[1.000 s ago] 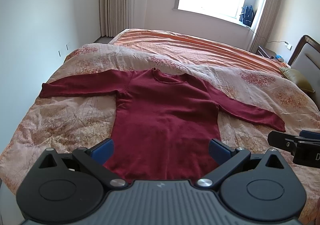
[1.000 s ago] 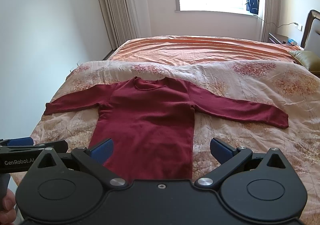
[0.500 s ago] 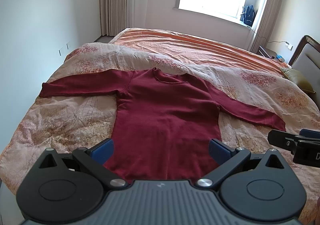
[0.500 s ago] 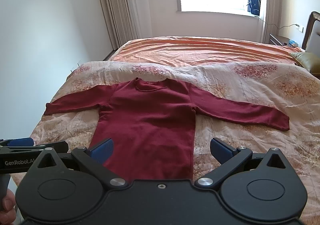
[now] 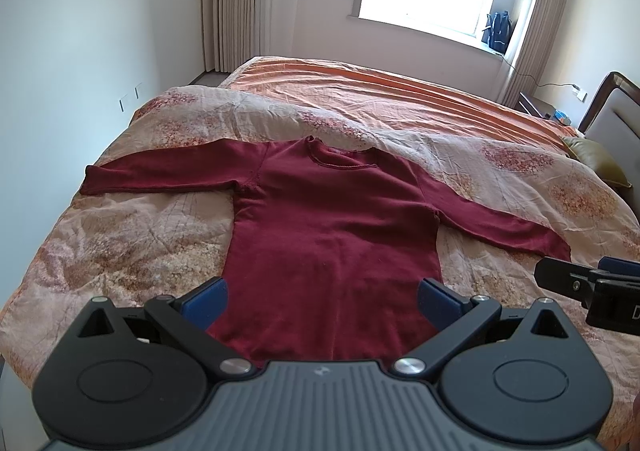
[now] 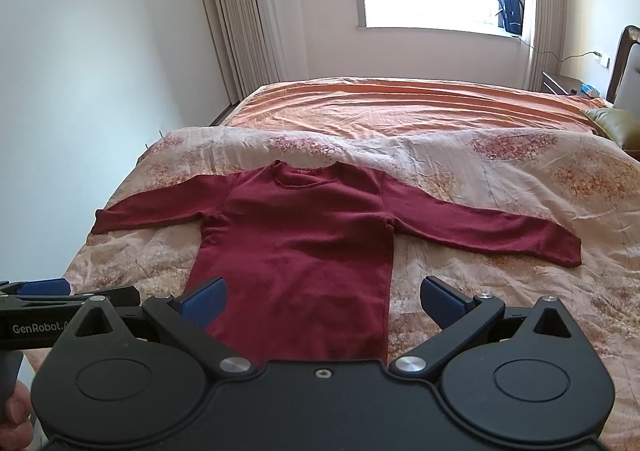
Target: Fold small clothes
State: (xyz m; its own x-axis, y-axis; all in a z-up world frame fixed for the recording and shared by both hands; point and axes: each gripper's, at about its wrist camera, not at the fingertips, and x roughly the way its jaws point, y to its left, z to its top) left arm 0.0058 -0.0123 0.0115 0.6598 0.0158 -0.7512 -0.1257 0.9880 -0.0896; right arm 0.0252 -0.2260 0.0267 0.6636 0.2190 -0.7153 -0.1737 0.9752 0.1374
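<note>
**Two claws poised, nothing folded yet**

Two spread claws hang above the near edge of the bed (image 5: 400,99), and almost nothing has changed over the last second: both views show the same framing as a moment ago, with only a slight drift. The left claw (image 5: 322,297) has its blue pads wide apart and empty, lined up over the lower body of the dark red long-sleeved shirt (image 5: 332,227). The right claw (image 6: 323,297) is equally spread and empty, sitting over the shirt's right hem side (image 6: 296,251).

The shirt lies flat and face up on the floral quilt (image 5: 120,243), neckline away from the cameras, both sleeves stretched out sideways, hem nearest the claws. No edge is lifted or creased.

That stillness suggests the fold has not begun; the likely next step is to lower a claw to a sleeve or hem corner and pinch it, though which one cannot be told
</note>
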